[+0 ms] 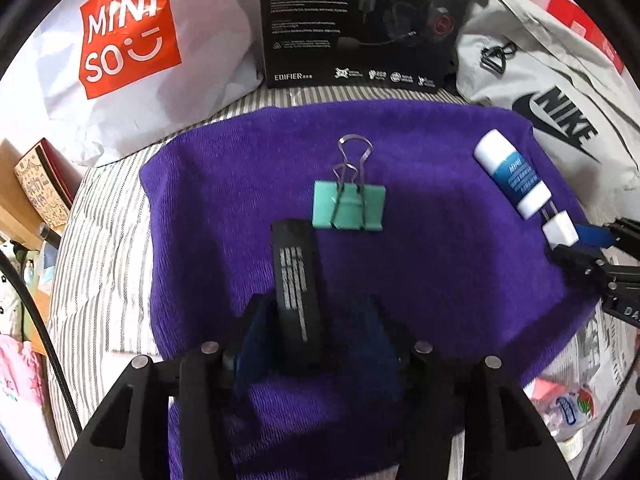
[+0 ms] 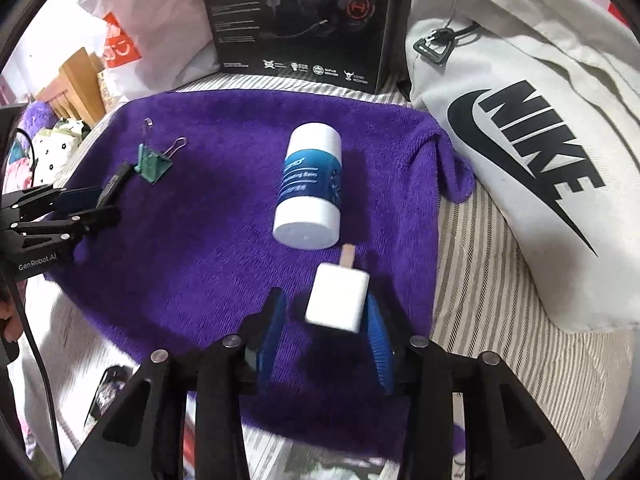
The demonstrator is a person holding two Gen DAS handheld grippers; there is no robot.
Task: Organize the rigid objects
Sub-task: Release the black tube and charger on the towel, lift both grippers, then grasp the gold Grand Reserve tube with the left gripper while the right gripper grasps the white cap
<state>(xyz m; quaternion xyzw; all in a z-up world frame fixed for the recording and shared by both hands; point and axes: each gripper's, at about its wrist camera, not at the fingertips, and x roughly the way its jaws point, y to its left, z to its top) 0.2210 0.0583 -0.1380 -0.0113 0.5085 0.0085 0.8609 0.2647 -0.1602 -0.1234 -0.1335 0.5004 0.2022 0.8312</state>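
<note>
On the purple towel (image 1: pixel 400 280), the white-and-blue balm tube (image 2: pixel 310 188) lies on its side; smooth and round, it will likely roll, so grip across its middle. The black bar (image 1: pixel 296 280), stiff and light, sits clamped at its near end in the left gripper (image 1: pixel 316 344). The green binder clip (image 1: pixel 349 205) lies just beyond it, best taken by its body. The right gripper (image 2: pixel 328 344) pinches a small white USB plug (image 2: pixel 338 300).
</note>
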